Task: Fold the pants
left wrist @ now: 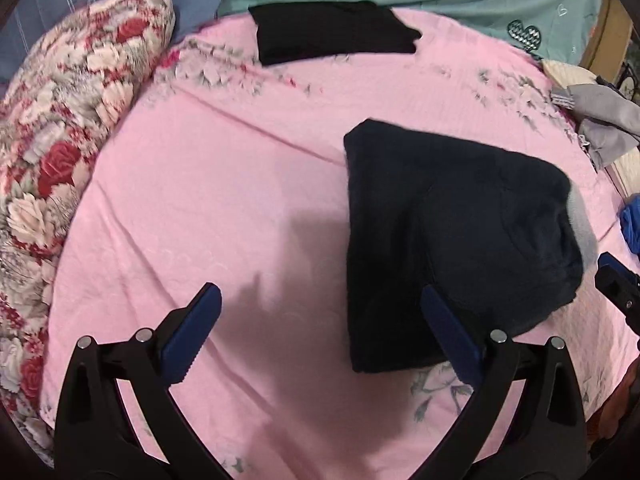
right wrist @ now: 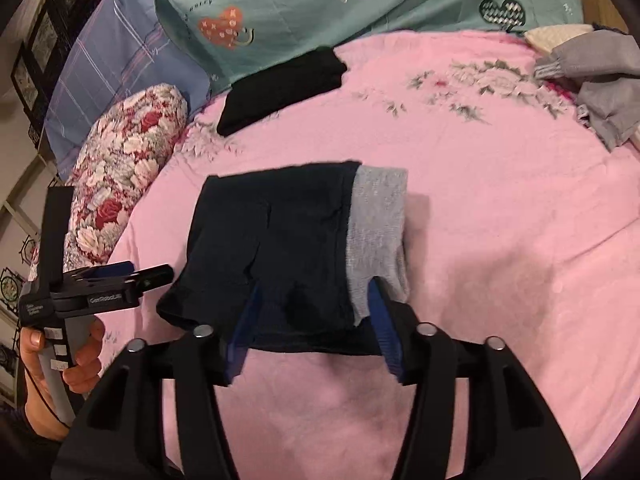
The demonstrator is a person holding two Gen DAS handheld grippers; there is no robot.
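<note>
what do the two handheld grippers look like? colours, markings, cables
Both are matte black with forked arms, silver pivot pins and blue ribbed pads on the jaws. In the right wrist view the left gripper shows white "GenRobot.AI" lettering, a grey handle with pale buttons, and a thin black cable below the bare hand. The right gripper looks the same in build.

A pink bedsheet (left wrist: 248, 184) printed with pale flowers covers the bed, and a second dark garment, folded flat (left wrist: 332, 32), lies on it near the far edge, just in front of a teal blanket (right wrist: 360, 4) patterned with hearts. Along the left side rests a long pillow in a red and white rose print (left wrist: 68, 92), with a blue checked pillow (right wrist: 116, 68) behind it. At the far right edge sits a loose heap of grey clothes (right wrist: 600, 84) beside something cream-coloured (right wrist: 556, 34), and a scrap of bright blue cloth (left wrist: 631, 226) shows at the right border.
</note>
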